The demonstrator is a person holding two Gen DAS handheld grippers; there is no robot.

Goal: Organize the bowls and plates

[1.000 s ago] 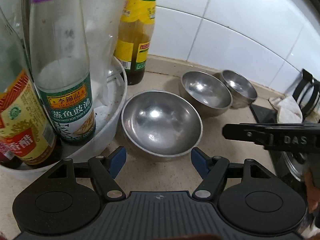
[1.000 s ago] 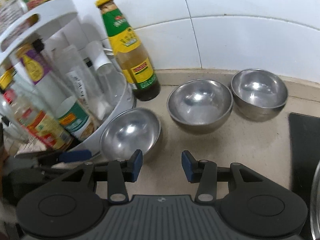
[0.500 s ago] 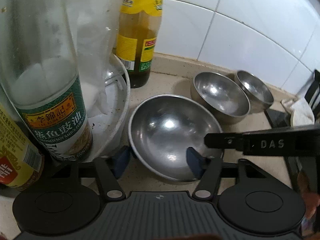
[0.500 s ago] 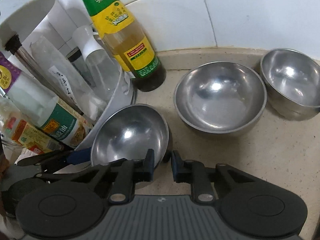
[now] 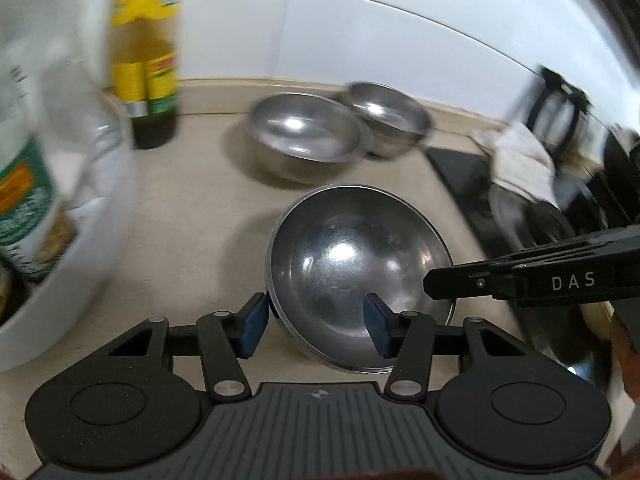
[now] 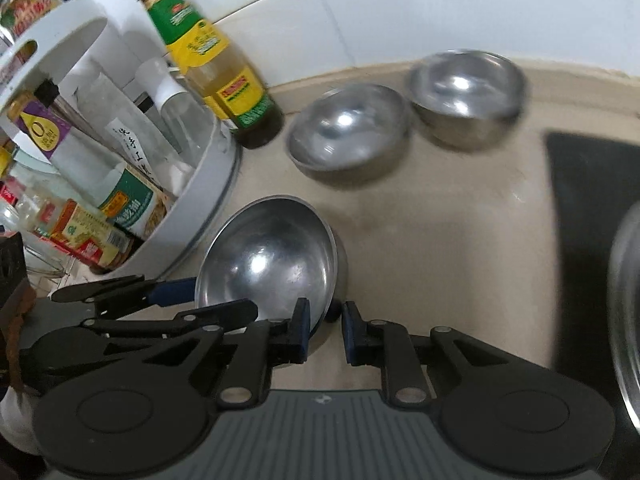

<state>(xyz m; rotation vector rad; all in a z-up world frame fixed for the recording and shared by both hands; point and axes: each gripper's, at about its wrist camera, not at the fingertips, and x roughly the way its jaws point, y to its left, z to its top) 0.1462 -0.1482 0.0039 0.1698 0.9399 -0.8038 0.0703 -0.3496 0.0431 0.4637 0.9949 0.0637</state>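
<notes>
A large steel bowl (image 5: 356,276) is tilted up off the beige counter (image 5: 192,208). My right gripper (image 6: 325,330) is shut on its rim (image 6: 326,280), one pad inside and one outside. My left gripper (image 5: 314,326) straddles the opposite rim with its jaws closing. Its left pad sits at the outer wall, while its right pad is inside the bowl, away from the rim. From the left wrist view, the right gripper (image 5: 436,284) reaches in from the right. Behind stand a medium steel bowl (image 5: 304,136) and a smaller one (image 5: 386,120), side by side near the wall.
A white round rack (image 6: 208,192) crowded with sauce bottles stands left of the held bowl. A yellow-labelled bottle (image 6: 216,64) stands by the tiled wall. A black stove top (image 6: 592,200), a pan's rim (image 6: 624,320) and a white cloth (image 5: 520,160) lie to the right.
The right gripper shut on the large bowl's rim. Both grippers then carried the bowl away from the white rack, tilting it. The left jaws narrowed around its other rim.
</notes>
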